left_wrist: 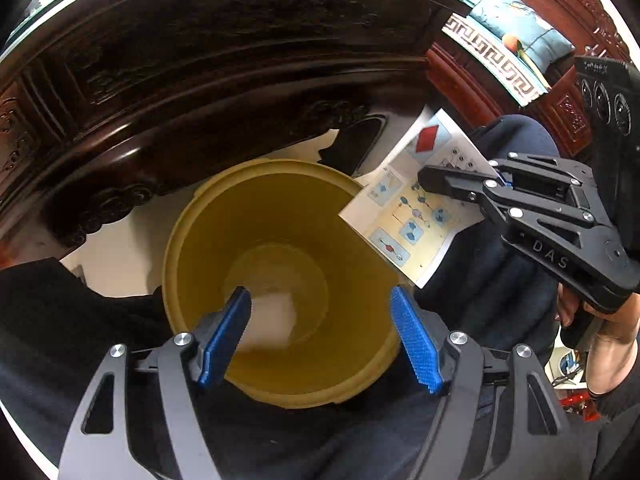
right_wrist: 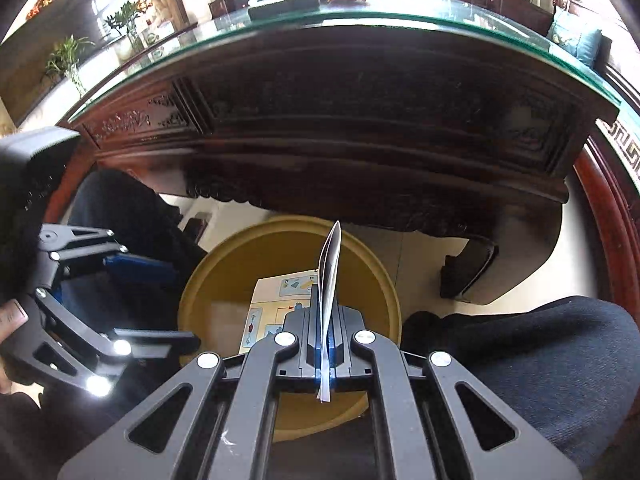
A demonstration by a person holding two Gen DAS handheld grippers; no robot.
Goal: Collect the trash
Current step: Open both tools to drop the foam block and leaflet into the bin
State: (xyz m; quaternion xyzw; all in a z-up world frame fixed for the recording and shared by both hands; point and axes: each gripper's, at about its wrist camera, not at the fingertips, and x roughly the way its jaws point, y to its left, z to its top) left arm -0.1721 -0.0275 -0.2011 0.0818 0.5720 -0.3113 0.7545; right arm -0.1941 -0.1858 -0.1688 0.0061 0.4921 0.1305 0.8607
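Note:
A yellow bin stands on the pale floor between a person's knees. At its bottom lies a white crumpled piece, blurred. My left gripper hangs over the bin's mouth, pointing down into it, open, with nothing between its blue pads. My right gripper is shut on a printed leaflet above the bin's right rim. In the right wrist view the leaflet stands edge-on in the right gripper, over the bin. The left gripper shows at the left.
A dark carved wooden table with a glass top rises just behind the bin, its leg to the right. The person's dark trouser legs flank the bin on both sides. A blue cushion lies on a red wooden seat.

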